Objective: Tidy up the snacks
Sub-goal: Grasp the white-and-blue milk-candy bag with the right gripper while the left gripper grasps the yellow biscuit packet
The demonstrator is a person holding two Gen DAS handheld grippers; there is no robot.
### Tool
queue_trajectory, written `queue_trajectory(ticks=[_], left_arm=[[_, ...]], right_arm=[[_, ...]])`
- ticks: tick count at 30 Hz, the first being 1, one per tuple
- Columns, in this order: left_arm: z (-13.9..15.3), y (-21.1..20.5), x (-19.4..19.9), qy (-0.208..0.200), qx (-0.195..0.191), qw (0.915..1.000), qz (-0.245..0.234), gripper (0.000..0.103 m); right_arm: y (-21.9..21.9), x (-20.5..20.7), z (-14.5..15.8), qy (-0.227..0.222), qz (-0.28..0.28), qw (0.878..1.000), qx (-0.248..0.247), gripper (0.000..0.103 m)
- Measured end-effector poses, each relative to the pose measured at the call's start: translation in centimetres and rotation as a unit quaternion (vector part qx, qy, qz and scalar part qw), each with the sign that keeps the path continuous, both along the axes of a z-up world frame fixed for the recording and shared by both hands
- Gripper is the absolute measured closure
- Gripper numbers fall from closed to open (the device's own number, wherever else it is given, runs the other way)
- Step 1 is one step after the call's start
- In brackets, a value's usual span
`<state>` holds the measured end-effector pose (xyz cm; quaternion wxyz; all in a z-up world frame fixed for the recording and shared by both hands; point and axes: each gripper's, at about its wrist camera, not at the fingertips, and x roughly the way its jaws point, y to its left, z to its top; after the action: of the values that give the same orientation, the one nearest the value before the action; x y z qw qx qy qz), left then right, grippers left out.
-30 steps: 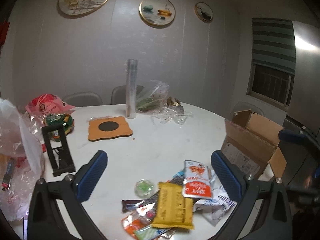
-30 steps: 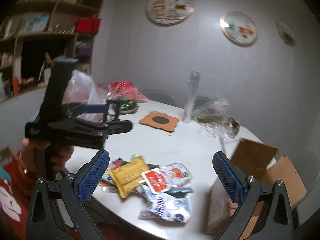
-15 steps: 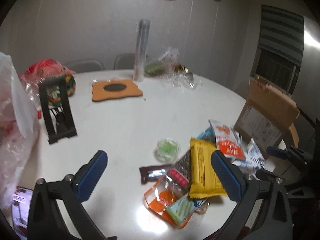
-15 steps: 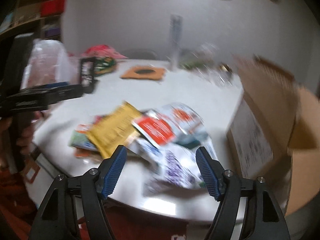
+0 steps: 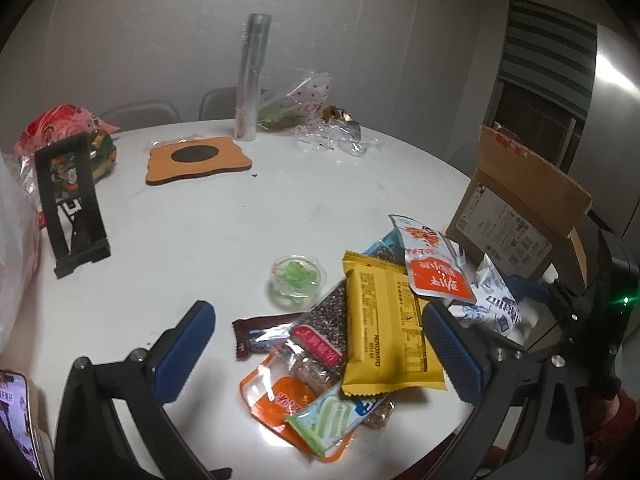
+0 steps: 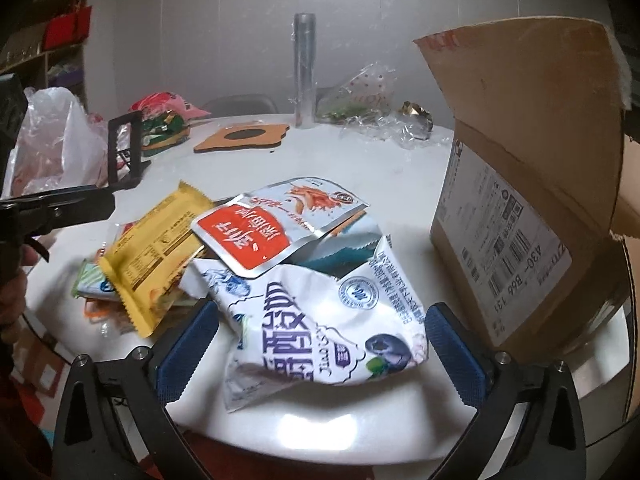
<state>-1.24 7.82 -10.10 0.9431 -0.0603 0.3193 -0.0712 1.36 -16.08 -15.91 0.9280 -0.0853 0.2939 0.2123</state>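
A pile of snacks lies at the near edge of the round white table [image 5: 208, 216]. It holds a yellow packet [image 5: 390, 332] [image 6: 154, 248], a red-and-white pouch [image 5: 432, 264] [image 6: 272, 228], a white-and-blue bag [image 6: 320, 316] [image 5: 494, 300], a chocolate bar [image 5: 260, 336], an orange pouch [image 5: 284, 396] and a small clear cup [image 5: 296, 280]. My left gripper [image 5: 316, 354] is open, its jaws on either side of the pile's near part. My right gripper [image 6: 320, 352] is open around the white-and-blue bag. An open cardboard box [image 6: 532, 184] [image 5: 520, 208] stands at the right.
A black phone stand [image 5: 72, 204], an orange mat [image 5: 196, 160], a tall clear tube [image 5: 252, 80], crumpled plastic wrap [image 5: 316, 128] and red snack bags [image 5: 60, 128] sit farther back. A white plastic bag [image 6: 52, 140] is at the left. A phone [image 5: 14, 420] shows bottom left.
Both grippers have dropped and moved in toward the snack pile. The right gripper went from wide to narrower and back to wide, now around the white-and-blue bag.
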Motion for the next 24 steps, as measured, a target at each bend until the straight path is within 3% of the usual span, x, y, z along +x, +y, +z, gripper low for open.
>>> queue_trajectory(ticks=[6, 11, 19, 24], left_arm=[[0.3, -1.0, 0.0, -0.003, 0.0, 0.9997, -0.024, 0.001], [0.3, -1.5, 0.4, 0.002, 0.01, 0.9996, -0.026, 0.001], [-0.2, -2.3, 0.9, 0.017, -0.018, 0.9978, -0.062, 0.001], [-0.5, -3.1, 0.7, 0.018, -0.002, 0.9979, -0.063, 0.001]], right_arm=[[0.7, 0.6, -0.6, 0.0, -0.006, 1.0, -0.028, 0.0], [-0.4, 0.8, -1.4, 0.029, -0.023, 0.999, 0.015, 0.0], [-0.2, 1.4, -2.1, -0.005, -0.002, 1.0, 0.01, 0.0], [-0.5, 1.8, -2.3, -0.004, 0.01, 1.0, 0.018, 0.001]])
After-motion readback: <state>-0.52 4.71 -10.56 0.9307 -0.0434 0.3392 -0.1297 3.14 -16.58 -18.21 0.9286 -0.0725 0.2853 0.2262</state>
